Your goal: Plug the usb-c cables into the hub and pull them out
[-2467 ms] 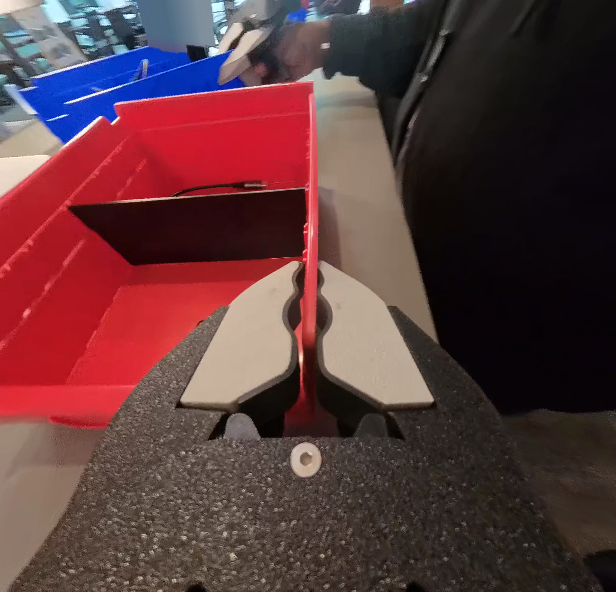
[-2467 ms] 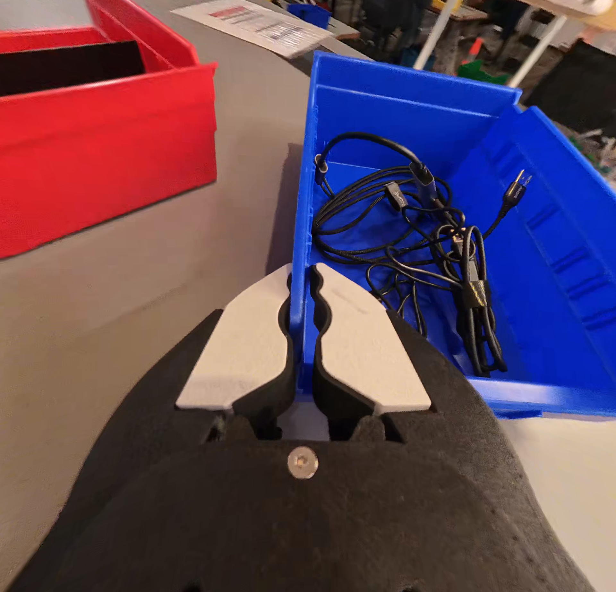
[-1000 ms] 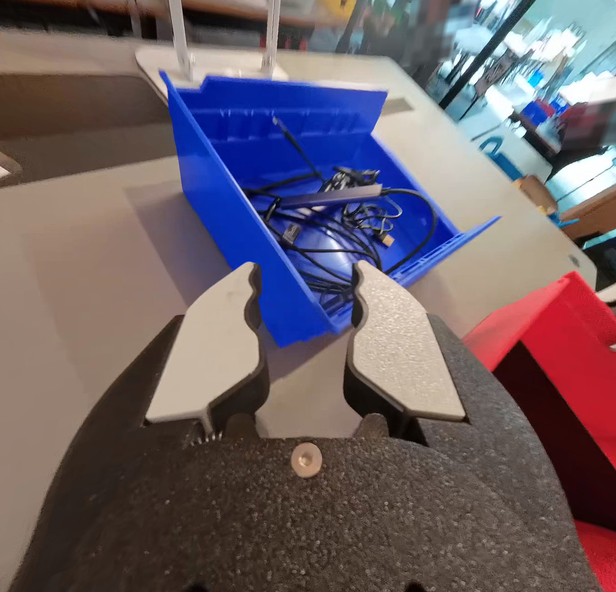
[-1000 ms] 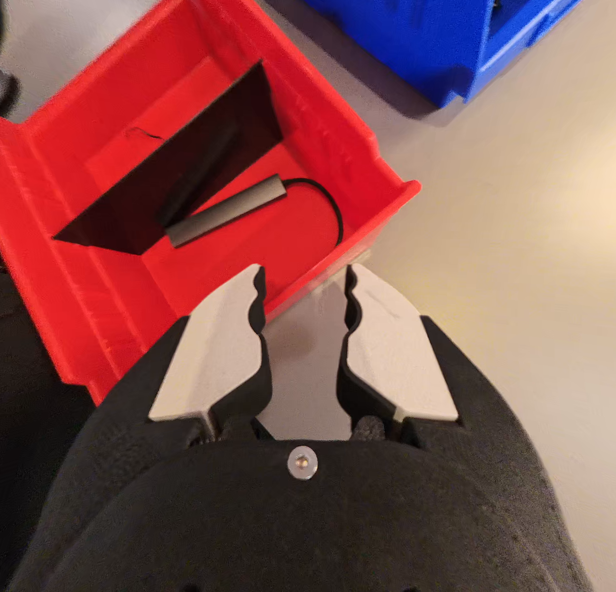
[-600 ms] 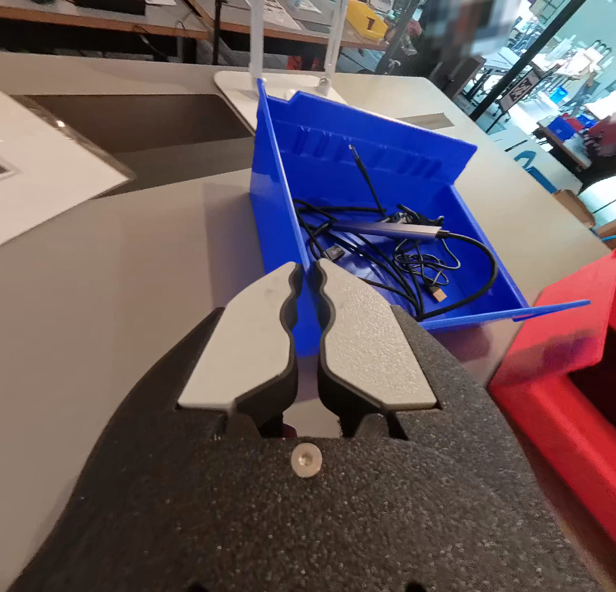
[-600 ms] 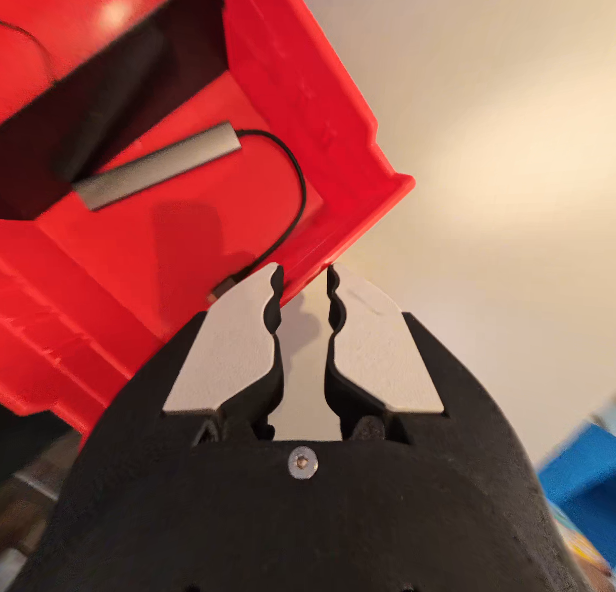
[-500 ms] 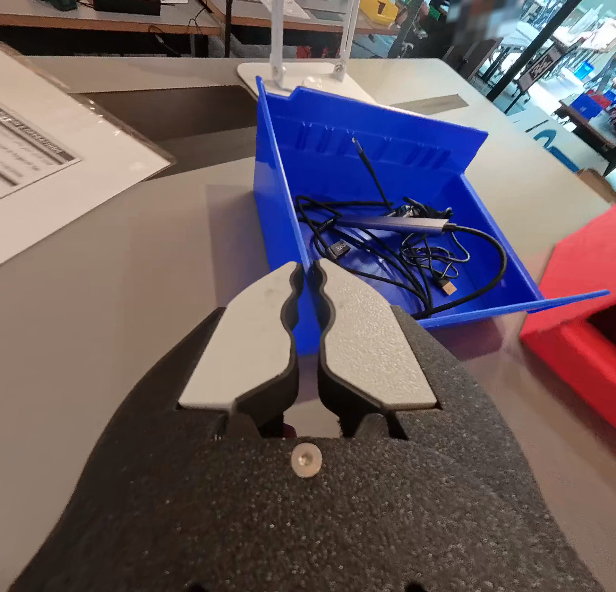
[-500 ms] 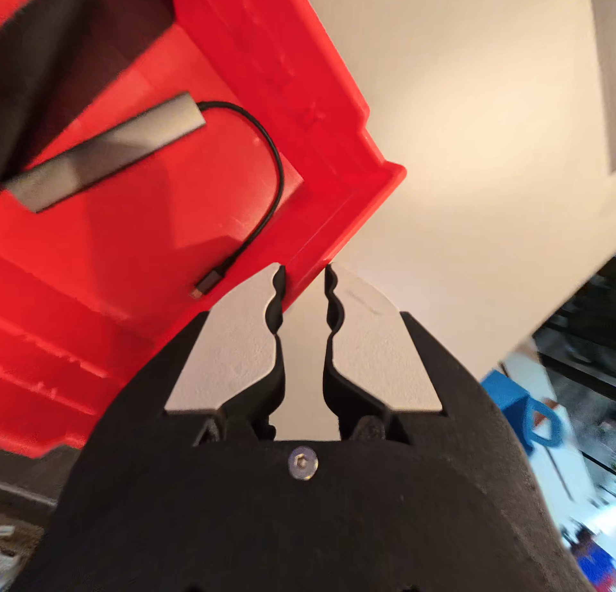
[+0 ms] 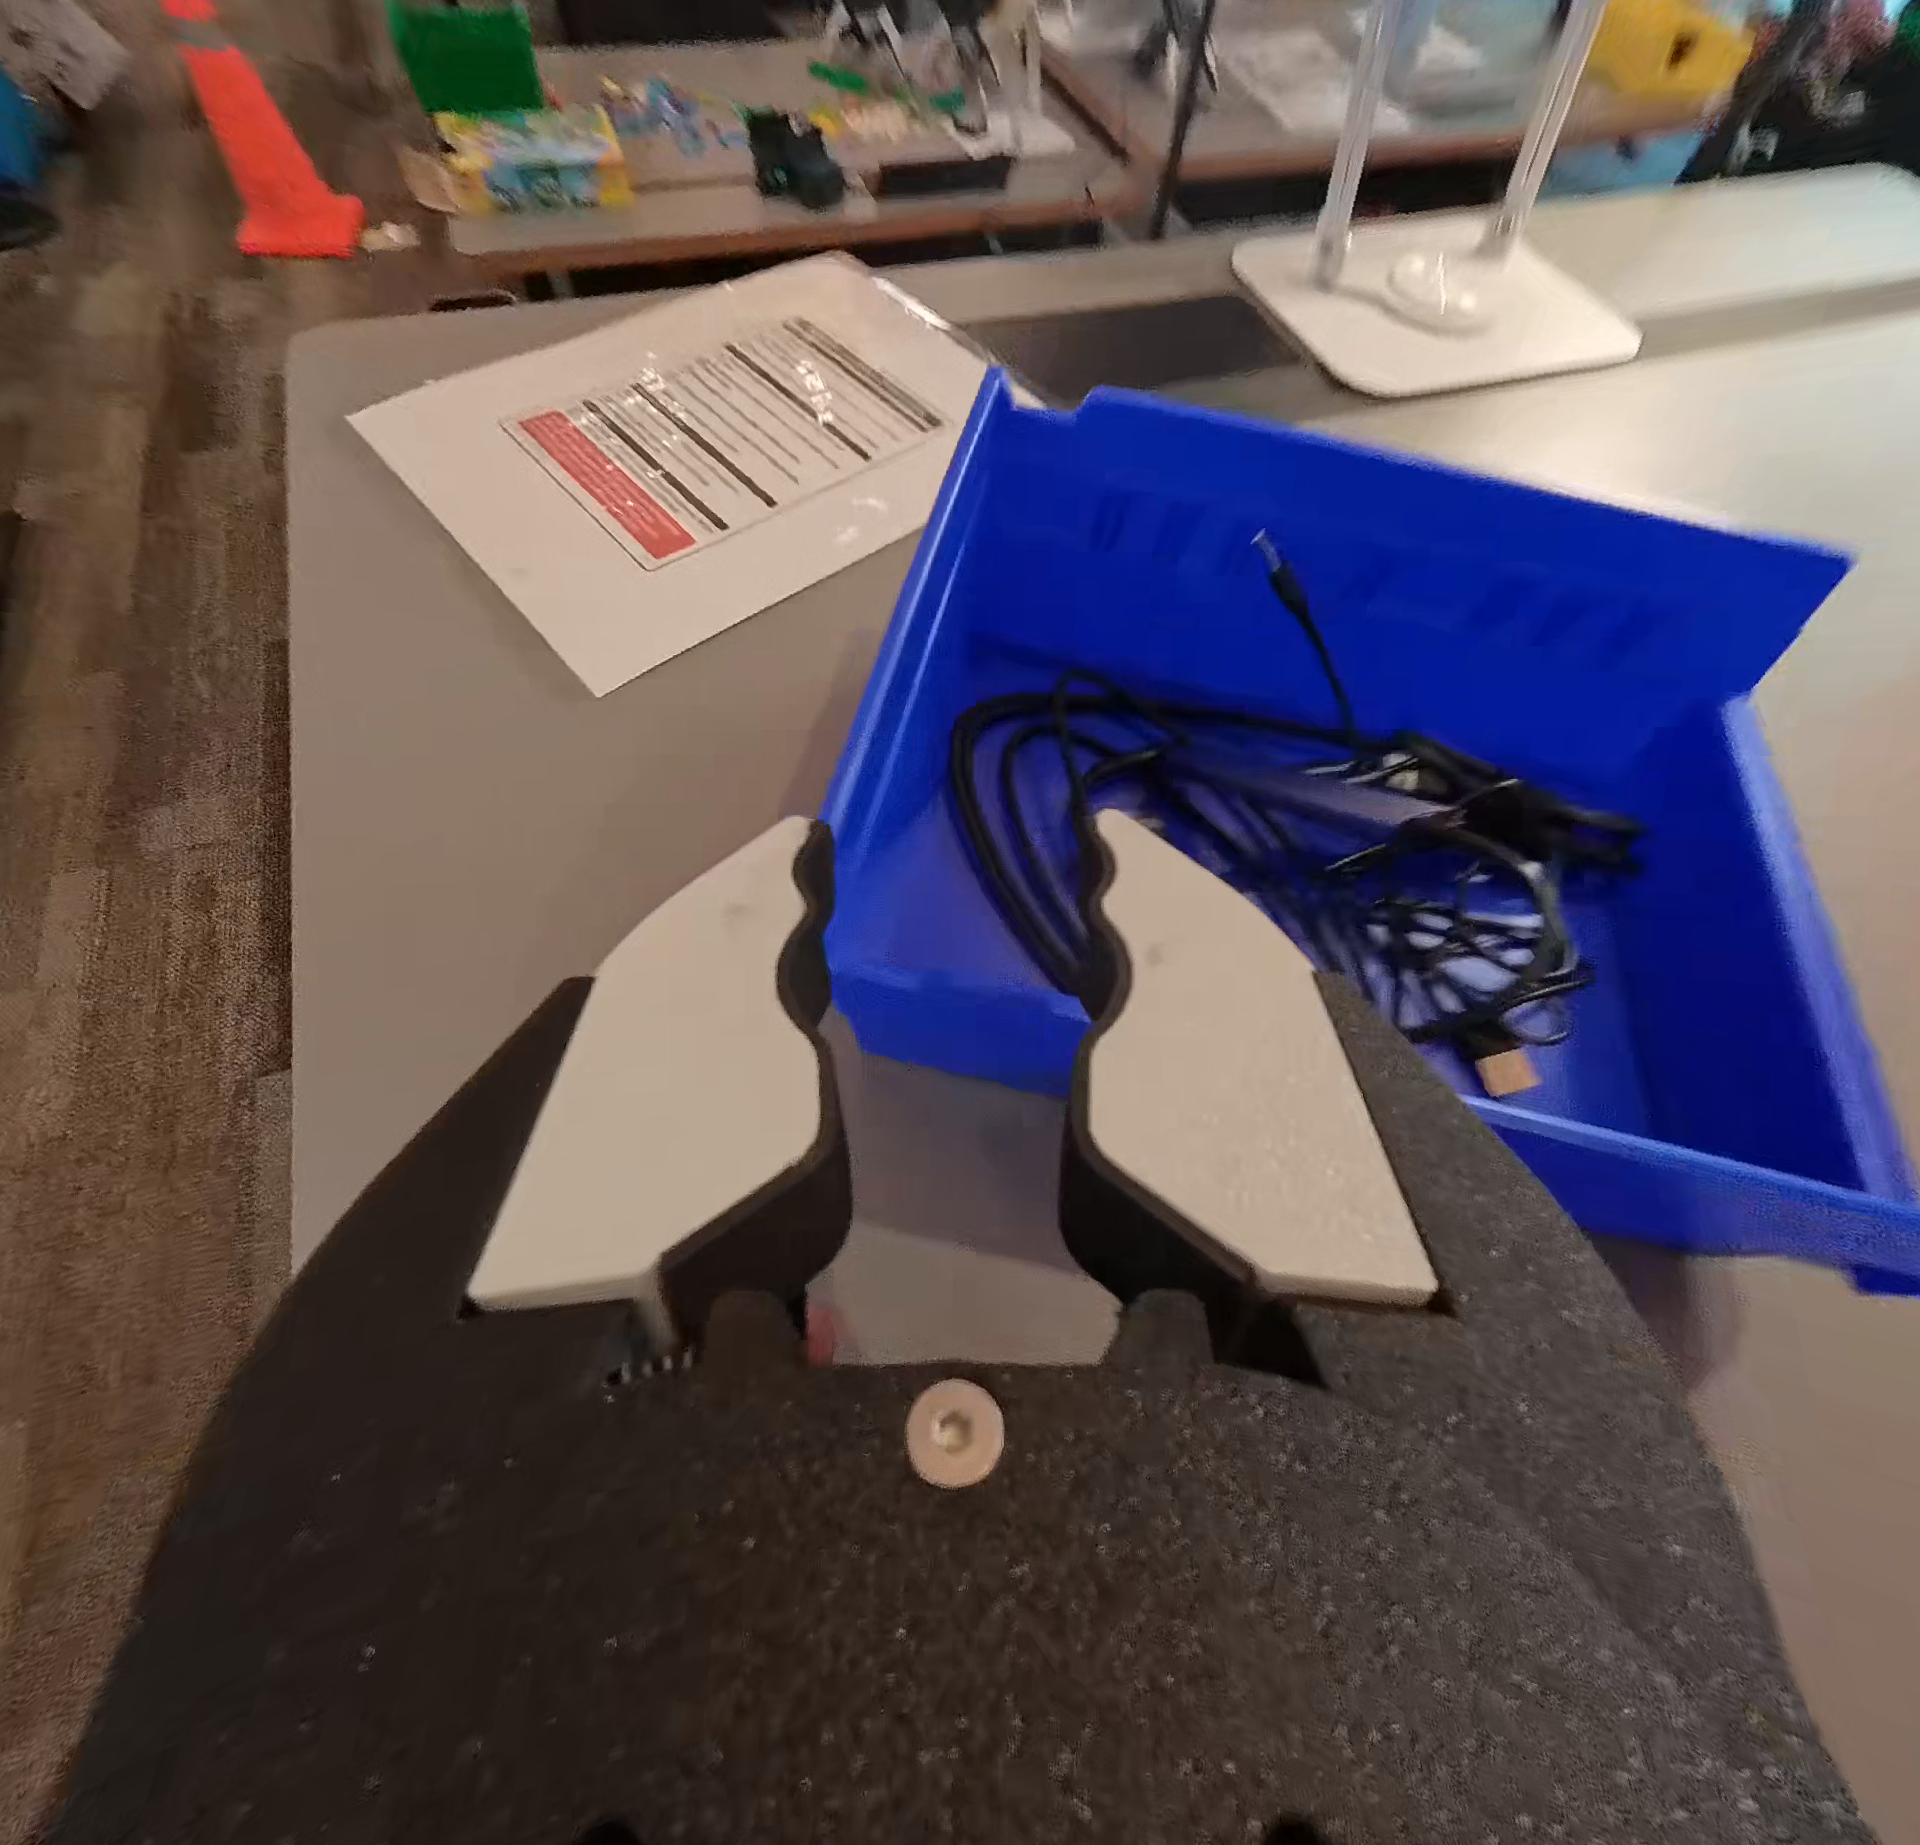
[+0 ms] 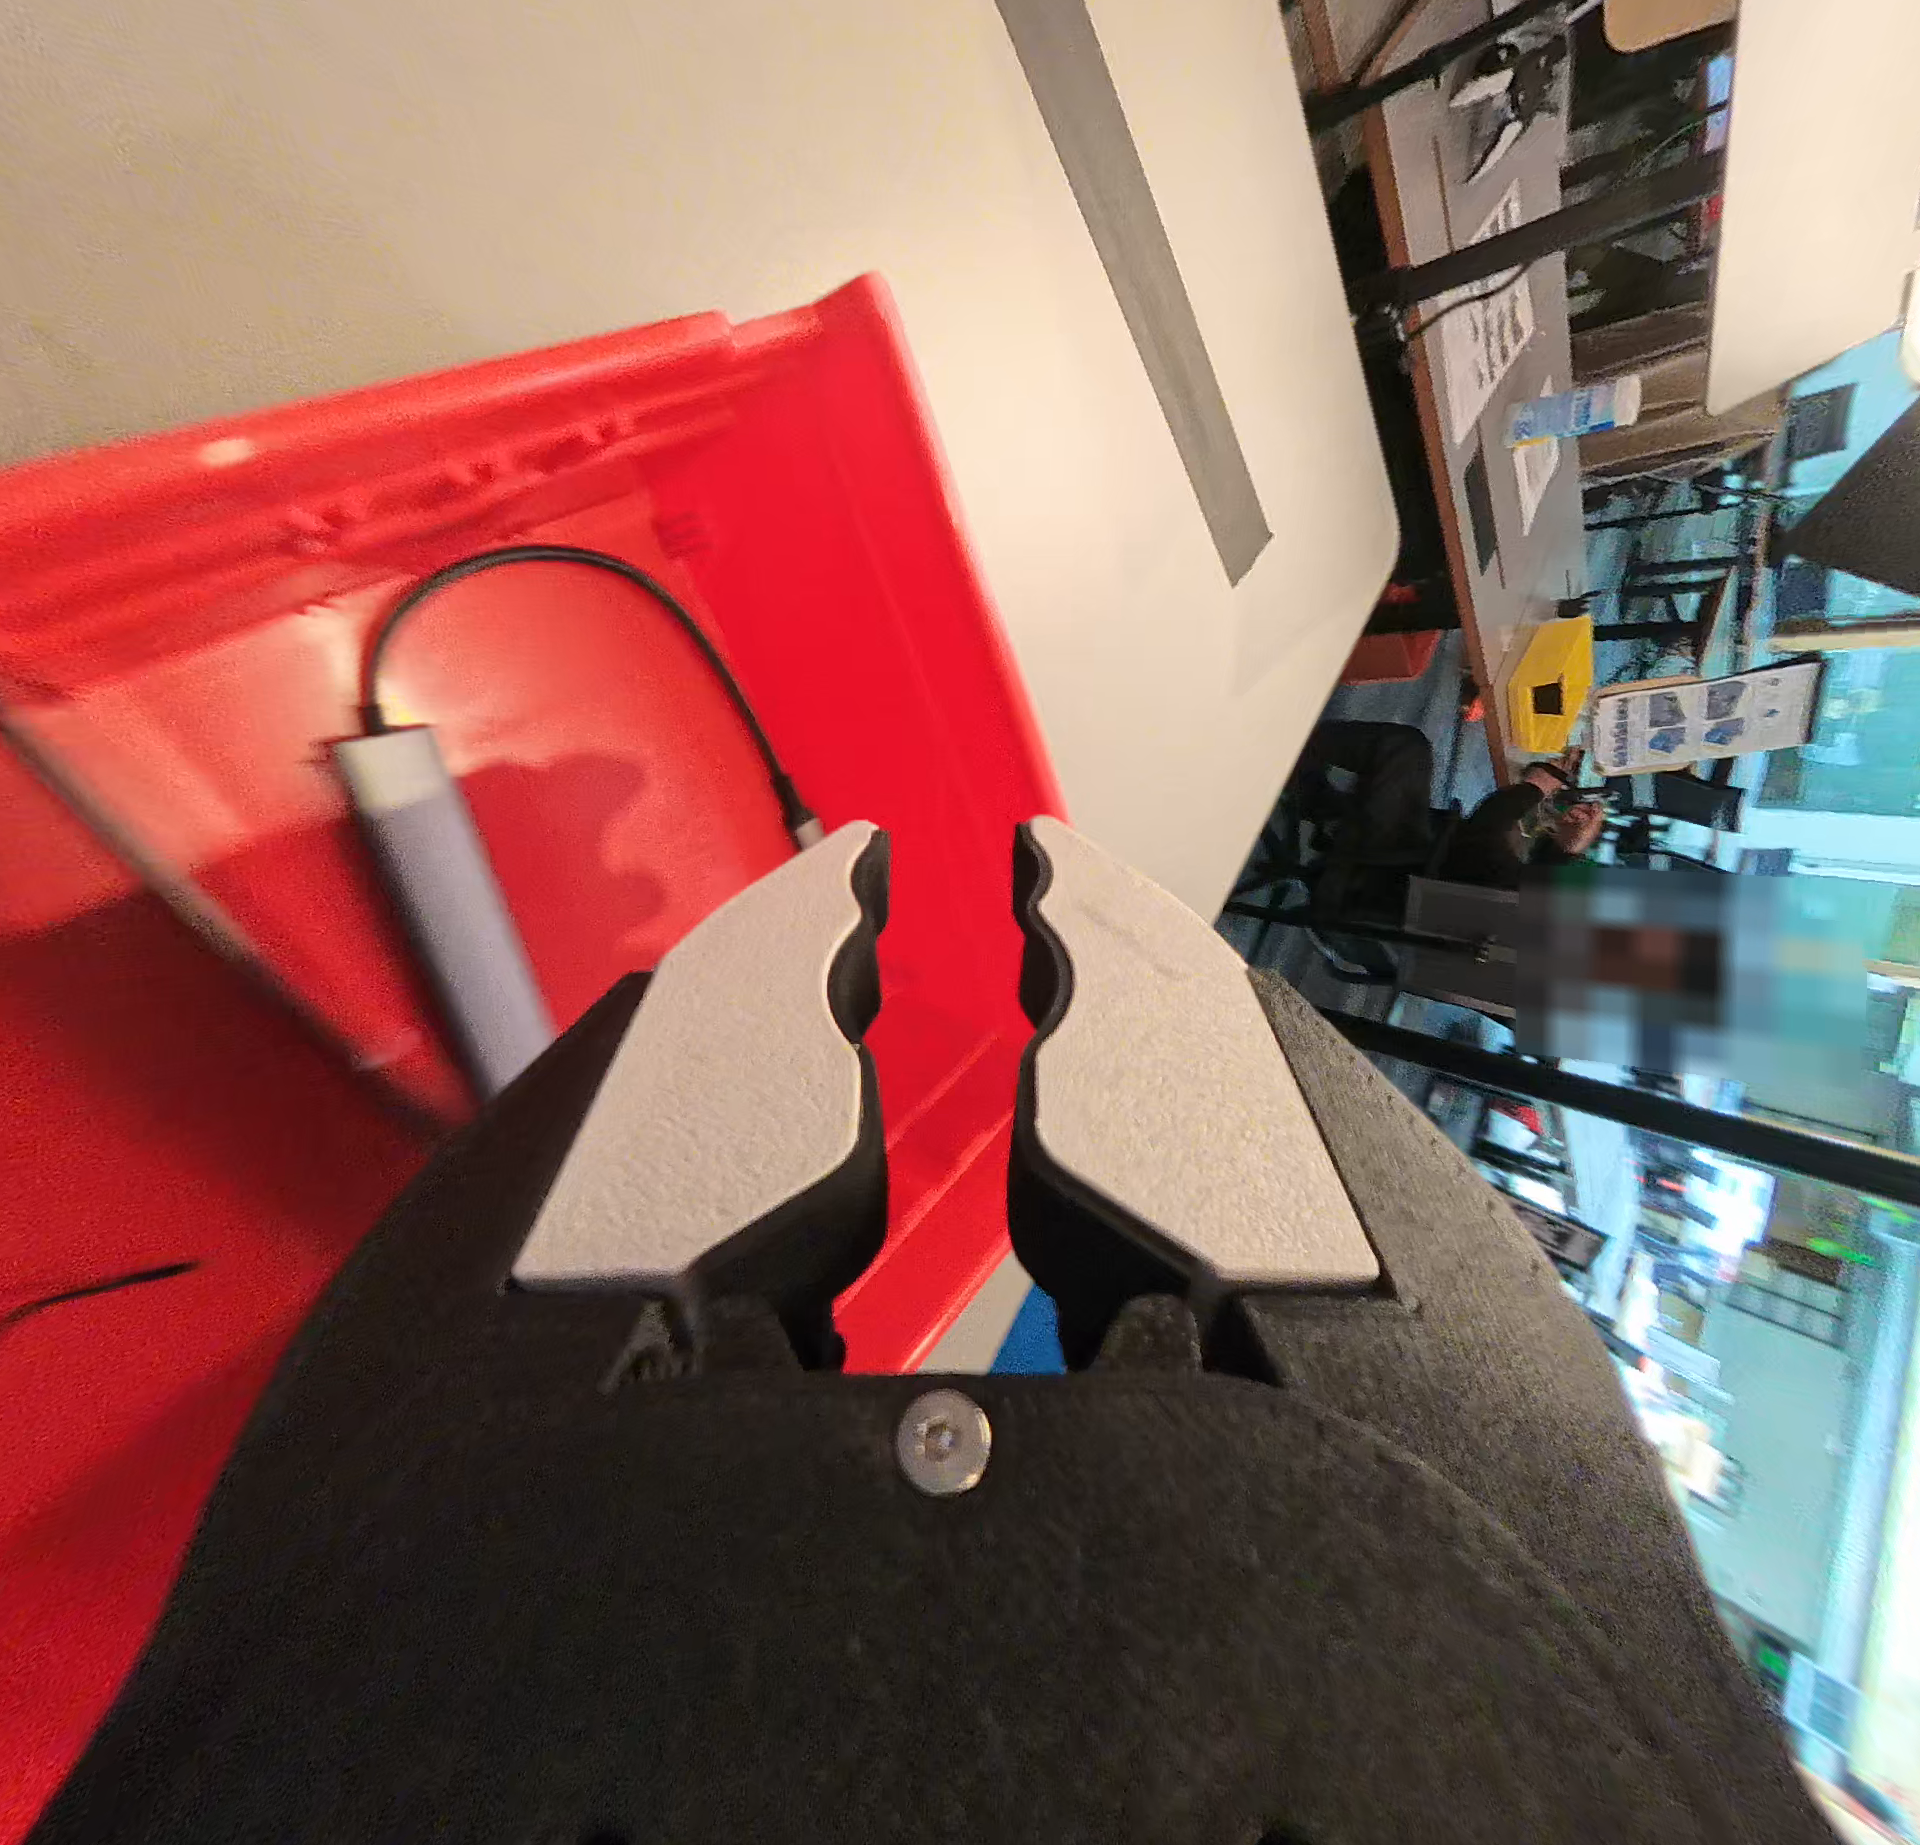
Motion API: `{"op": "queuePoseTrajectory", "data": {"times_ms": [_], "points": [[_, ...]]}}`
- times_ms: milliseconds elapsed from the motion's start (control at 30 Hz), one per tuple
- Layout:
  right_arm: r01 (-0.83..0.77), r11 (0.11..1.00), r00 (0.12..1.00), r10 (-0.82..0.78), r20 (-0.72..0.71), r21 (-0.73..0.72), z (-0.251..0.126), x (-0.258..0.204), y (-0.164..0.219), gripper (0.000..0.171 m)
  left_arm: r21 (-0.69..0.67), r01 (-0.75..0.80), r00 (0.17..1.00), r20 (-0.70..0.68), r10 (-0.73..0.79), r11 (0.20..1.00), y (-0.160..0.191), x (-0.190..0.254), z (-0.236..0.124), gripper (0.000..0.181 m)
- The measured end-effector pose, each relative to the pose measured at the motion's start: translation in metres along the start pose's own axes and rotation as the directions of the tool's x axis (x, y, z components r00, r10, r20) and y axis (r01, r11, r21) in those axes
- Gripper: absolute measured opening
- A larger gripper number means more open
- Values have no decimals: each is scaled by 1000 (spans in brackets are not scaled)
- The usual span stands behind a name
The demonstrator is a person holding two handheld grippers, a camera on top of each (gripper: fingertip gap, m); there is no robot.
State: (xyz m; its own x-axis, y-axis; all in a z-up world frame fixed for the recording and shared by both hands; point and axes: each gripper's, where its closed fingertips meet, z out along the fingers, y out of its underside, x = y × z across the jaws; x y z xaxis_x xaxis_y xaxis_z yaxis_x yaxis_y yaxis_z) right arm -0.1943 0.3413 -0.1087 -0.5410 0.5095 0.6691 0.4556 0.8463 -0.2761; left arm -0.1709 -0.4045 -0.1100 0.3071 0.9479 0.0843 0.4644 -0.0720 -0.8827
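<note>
The left gripper (image 9: 956, 922) hangs above the near left corner of a blue bin (image 9: 1766, 974) on a grey table (image 9: 499, 756), its jaws spread apart with nothing between them; the left finger sits outside the bin wall and the right finger over the inside. In the bin lies a loose tangle of black cables (image 9: 1382, 860), with a slim grey hub (image 9: 1382, 803) resting among them toward the far side and one plug end (image 9: 1507, 1073) lying near the front wall. A laminated sheet (image 9: 675, 455) lies on the table to the far left of the bin, and a white stand base (image 9: 1444, 315) sits beyond it. The right gripper (image 10: 948, 912) is rolled sideways over the edge of a red bin (image 10: 862, 569), its jaws a small gap apart and holding nothing. Inside the red bin, left of the gripper, lies a second grey hub (image 10: 436, 860) whose short black lead (image 10: 623, 590) curves round toward the left fingertip; whether they touch is unclear.
</note>
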Motion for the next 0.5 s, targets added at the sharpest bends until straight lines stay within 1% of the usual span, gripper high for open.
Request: {"op": "queuePoseTrajectory", "data": {"times_ms": [67,167,233,300,333,400,467,500], "points": [[-36,997,995,30,94,68,-29,-26,-2,25,44,55,998,37,-56,998,5,16,-23,53],[-61,988,956,17,294,141,-75,-79,9,26,60,142,988,50,-145,988,28,50,-45,62],[-97,986,916,35,400,138,-98,-108,26,30,75,229,973,17,-231,970,42,73,-49,65],[-129,986,875,63,479,105,-114,-131,46,39,98,376,926,-74,-370,921,49,95,-47,69],[-141,987,860,82,504,79,-119,-141,56,43,104,455,888,-118,-444,884,50,103,-45,71],[-187,981,841,135,523,46,-124,-158,65,54,101,534,842,-157,-516,840,53,118,-37,75],[-270,962,839,213,501,43,-127,-166,60,55,69,515,855,-119,-505,855,60,131,-27,82],[-313,949,832,250,495,47,-128,-170,56,59,36,485,872,-96,-480,874,64,140,-22,87]]}}
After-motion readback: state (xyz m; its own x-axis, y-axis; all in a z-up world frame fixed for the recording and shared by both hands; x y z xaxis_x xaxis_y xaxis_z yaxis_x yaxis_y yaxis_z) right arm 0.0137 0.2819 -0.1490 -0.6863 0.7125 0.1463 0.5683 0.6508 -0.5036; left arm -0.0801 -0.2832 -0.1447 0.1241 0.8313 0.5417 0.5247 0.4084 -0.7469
